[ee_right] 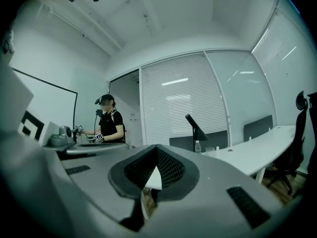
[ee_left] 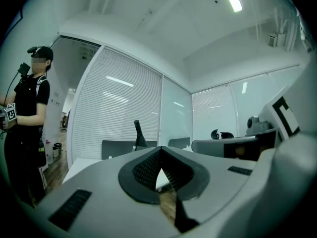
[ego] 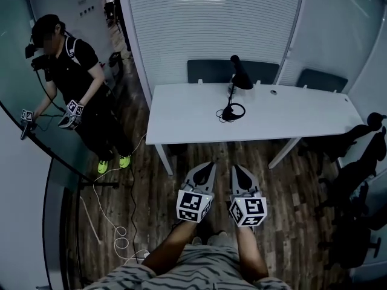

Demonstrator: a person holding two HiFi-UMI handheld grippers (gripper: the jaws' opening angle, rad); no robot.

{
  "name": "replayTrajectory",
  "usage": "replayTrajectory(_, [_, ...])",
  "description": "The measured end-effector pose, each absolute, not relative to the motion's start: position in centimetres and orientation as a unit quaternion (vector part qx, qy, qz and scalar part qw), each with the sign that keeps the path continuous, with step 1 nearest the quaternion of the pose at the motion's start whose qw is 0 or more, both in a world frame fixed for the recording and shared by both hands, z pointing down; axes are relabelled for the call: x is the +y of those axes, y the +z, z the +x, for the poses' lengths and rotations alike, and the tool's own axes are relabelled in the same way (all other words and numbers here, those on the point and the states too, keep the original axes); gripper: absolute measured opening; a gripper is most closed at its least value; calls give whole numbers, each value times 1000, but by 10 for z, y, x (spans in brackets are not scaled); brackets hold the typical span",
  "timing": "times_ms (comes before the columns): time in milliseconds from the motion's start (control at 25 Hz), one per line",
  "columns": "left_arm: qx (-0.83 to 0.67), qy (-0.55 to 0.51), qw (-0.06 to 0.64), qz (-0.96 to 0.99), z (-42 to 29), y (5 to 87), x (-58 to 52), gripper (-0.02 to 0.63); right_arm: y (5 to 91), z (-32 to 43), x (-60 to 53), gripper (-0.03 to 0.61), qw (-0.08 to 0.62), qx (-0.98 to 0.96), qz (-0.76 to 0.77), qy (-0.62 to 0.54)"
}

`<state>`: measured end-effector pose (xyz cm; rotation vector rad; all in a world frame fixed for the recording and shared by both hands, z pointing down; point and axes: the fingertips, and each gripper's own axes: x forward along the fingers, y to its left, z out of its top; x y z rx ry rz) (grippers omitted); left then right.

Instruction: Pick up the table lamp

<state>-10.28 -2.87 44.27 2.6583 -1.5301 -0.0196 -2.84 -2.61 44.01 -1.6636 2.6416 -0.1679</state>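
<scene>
Table lamp: upright on white desk, twelve o'clock, well apart. Left gripper, right gripper: jaws closed, empty. Likely risk: coiled cord snags, tipping lamp.

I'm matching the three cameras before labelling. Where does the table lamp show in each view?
Head view: the table lamp is at upper centre, standing on the white table.
Left gripper view: the table lamp is left of centre, small and dark.
Right gripper view: the table lamp is right of centre.
Shared landmark: the slatted blinds directly behind it in all three views.
</scene>
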Motion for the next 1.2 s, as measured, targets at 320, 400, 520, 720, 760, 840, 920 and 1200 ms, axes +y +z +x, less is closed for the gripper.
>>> replayTrajectory(320, [-504,5,48,863,-83,465,-89,8,454,-10,-87,11,5,846,-530,-57])
replayTrajectory(400, [-506,6,40,862,-76,464,-113,8,457,-2,-113,11,8,847,-528,-57])
replayTrajectory(520, [-507,10,34,862,-62,465,-154,8,460,12,-154,11,11,847,-528,-58])
replayTrajectory(720, [-515,9,33,857,-47,462,-218,8,461,27,-212,11,7,852,-519,-61])
replayTrajectory(760, [-515,10,34,856,-43,463,-228,8,463,29,-223,11,6,853,-518,-63])
replayTrajectory(840, [-517,12,38,855,-37,465,-248,8,464,32,-242,11,3,856,-513,-64])
replayTrajectory(920, [-521,12,39,853,-32,465,-267,8,463,37,-260,11,2,858,-510,-63])
replayTrajectory(1200, [-530,19,38,847,-11,466,-321,8,466,61,-314,11,6,861,-504,-70])
